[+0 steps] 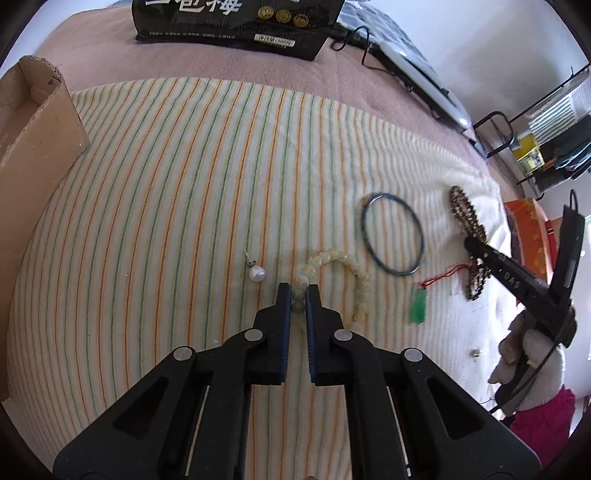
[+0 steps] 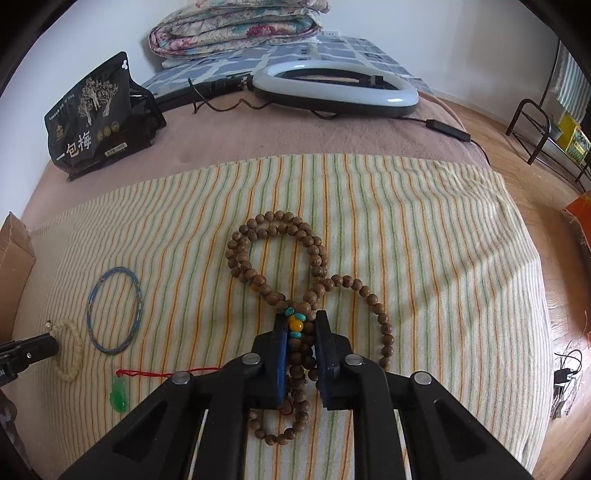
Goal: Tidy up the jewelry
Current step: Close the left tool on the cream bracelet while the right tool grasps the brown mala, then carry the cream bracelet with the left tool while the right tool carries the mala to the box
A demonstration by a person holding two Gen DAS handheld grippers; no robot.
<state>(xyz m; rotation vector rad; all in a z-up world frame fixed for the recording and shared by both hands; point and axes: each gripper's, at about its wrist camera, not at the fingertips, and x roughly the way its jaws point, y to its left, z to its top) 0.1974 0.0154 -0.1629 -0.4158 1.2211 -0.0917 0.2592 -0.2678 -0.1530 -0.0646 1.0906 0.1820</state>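
Note:
On a striped towel [image 1: 177, 177] lie a cream bead bracelet [image 1: 343, 264], a pearl earring [image 1: 256, 272], a blue bangle [image 1: 392, 232], a green pendant on a red cord [image 1: 418, 305] and a long brown wooden bead strand [image 2: 280, 254]. My left gripper [image 1: 298, 290] is shut on the cream bracelet's left end. My right gripper [image 2: 300, 317] is shut on the brown strand near its turquoise and amber beads [image 2: 295, 323]. The right gripper also shows in the left wrist view [image 1: 476, 245]. The bracelet [image 2: 70, 350], bangle [image 2: 114, 310] and pendant [image 2: 120, 395] also show in the right wrist view.
A cardboard box [image 1: 33, 122] stands at the towel's left edge. A black snack bag [image 2: 92, 114] and a ring light [image 2: 332, 88] lie on the bed beyond the towel. A folded quilt [image 2: 240, 26] is at the back. An orange box [image 1: 532, 229] sits to the right.

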